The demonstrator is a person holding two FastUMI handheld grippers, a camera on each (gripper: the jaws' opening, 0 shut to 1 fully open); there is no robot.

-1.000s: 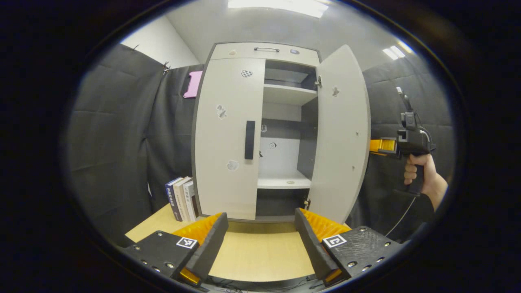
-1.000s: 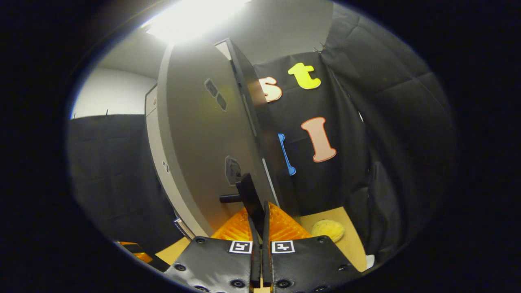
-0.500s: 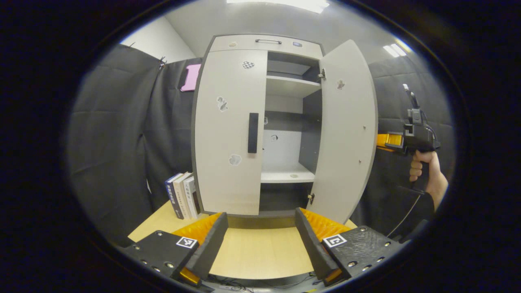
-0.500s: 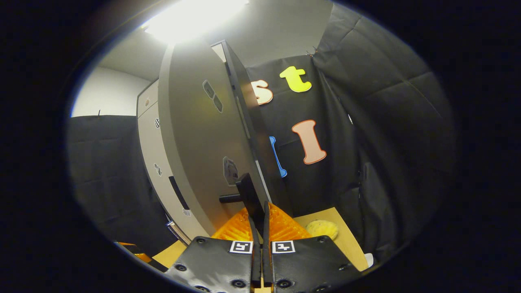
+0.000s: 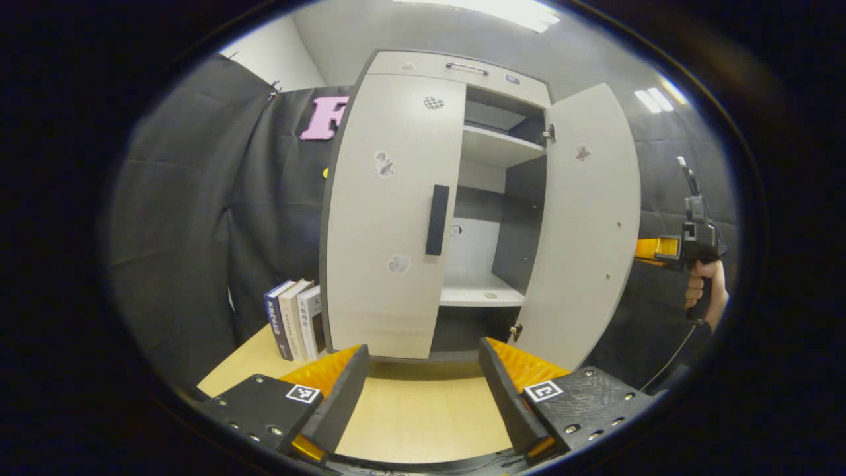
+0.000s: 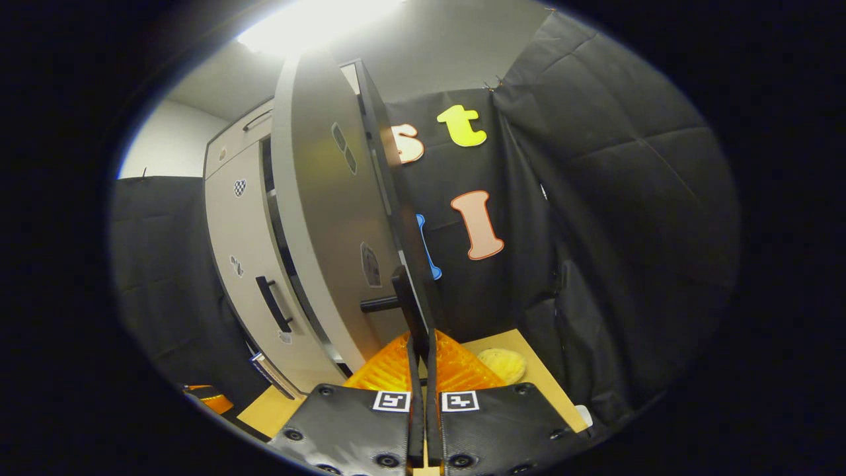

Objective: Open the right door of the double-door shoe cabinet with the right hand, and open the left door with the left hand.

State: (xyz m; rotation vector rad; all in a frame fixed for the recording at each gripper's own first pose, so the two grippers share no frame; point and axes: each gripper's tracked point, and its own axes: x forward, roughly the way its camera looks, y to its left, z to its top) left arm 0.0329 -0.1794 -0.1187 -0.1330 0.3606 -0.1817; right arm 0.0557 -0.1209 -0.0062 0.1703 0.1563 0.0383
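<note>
- On the counter [image 5: 410, 410] stood the shoe cabinet [image 5: 456, 66], filling the middle of the left gripper view.
- Its right door [image 5: 581, 231] was swung well out; its left door [image 5: 390, 211] was shut, flush with the frame.
- I judged the risk lay with the right door: if the pinch slipped off the handle, it could swing loose.
- Books [image 5: 294, 317] stood just beside the left door's hinge side; a wide swing might knock them.
- My right tongs [image 6: 419, 344] were pressed together on the right door's handle [image 6: 406, 304].
- My left tongs [image 5: 423, 370] were spread and empty, low before the cabinet.
- The left door's handle [image 5: 437, 219] sat well above and ahead of them, untouched.
</note>
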